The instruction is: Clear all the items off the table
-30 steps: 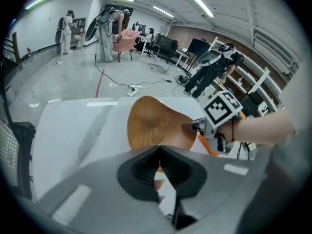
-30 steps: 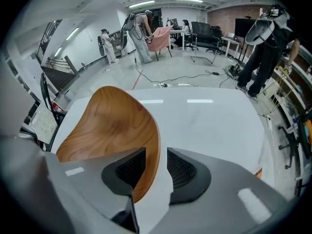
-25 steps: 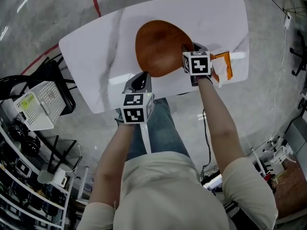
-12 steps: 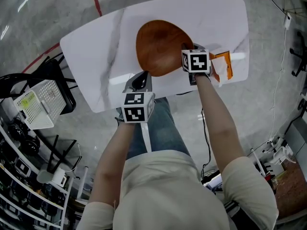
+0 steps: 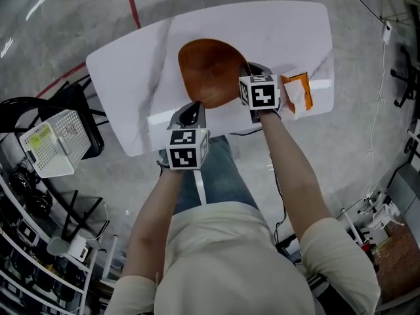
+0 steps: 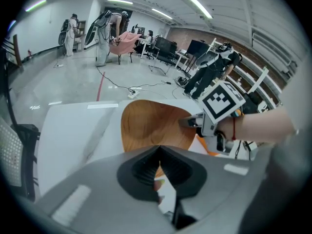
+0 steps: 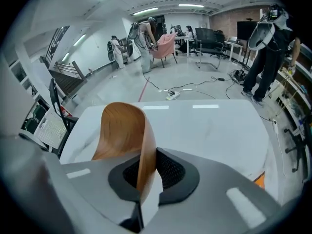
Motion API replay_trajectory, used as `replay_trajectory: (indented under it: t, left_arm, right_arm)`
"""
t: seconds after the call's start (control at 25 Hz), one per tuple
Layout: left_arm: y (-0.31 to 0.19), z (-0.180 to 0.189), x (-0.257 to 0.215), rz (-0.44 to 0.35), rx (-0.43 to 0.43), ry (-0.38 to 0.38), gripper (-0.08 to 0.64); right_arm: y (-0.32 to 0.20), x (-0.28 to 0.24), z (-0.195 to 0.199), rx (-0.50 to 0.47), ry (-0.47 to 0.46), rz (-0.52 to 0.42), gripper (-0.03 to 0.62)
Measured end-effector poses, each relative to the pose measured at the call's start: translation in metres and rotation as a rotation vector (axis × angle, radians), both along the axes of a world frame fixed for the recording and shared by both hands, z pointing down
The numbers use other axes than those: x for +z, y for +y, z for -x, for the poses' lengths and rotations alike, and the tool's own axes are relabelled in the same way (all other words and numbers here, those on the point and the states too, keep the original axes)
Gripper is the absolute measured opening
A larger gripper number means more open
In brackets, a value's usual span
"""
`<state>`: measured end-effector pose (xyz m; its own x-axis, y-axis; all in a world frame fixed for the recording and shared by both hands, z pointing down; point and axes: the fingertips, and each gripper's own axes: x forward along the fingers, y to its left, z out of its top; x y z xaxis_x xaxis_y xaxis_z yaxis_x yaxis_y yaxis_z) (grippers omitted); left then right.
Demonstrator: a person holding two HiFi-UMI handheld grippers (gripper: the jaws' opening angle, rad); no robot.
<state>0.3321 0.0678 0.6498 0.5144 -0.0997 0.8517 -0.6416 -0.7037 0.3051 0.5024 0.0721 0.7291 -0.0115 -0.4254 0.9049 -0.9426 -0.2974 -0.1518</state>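
A thin brown wood-grain mat [image 5: 207, 71] lies on the white marble table [image 5: 131, 77]. My right gripper [image 5: 249, 69] is shut on the mat's right edge; its jaws have just been closing with that edge between them. In the right gripper view the mat [image 7: 122, 130] curls upward from the pads [image 7: 168, 172]. An orange and white flat item [image 5: 298, 92] lies on the table just right of that gripper. My left gripper [image 5: 191, 108] hovers at the table's near edge, below the mat, jaws together and holding nothing. From it I see the mat [image 6: 151, 126] and the right gripper [image 6: 187, 123].
A white perforated basket [image 5: 49, 143] on a black frame stands left of the table. Shelves with gear fill the lower left [image 5: 39, 241]. Cables [image 5: 377, 110] run over the floor at the right. A red tape line [image 5: 131, 2] crosses the floor beyond the table.
My right gripper has closed on the mat's right edge and risen a little, shifting left. That edge is lifted and curled, so the mat looks narrower. The left gripper has stayed put.
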Motion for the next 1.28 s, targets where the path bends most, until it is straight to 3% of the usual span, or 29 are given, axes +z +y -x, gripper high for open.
replay_trajectory:
  t: [0.48,1.28]
  left_arm:
    - [0.002,0.032,-0.022,-0.024,-0.063,0.005,0.009]
    - [0.014,0.102,-0.082,-0.073,-0.171,0.027,0.009]
  right_arm:
    - [0.006,-0.021,0.012,-0.041,0.060,0.046,0.012]
    - [0.019,-0.112,0.061,-0.043,0.084,0.004,0.012]
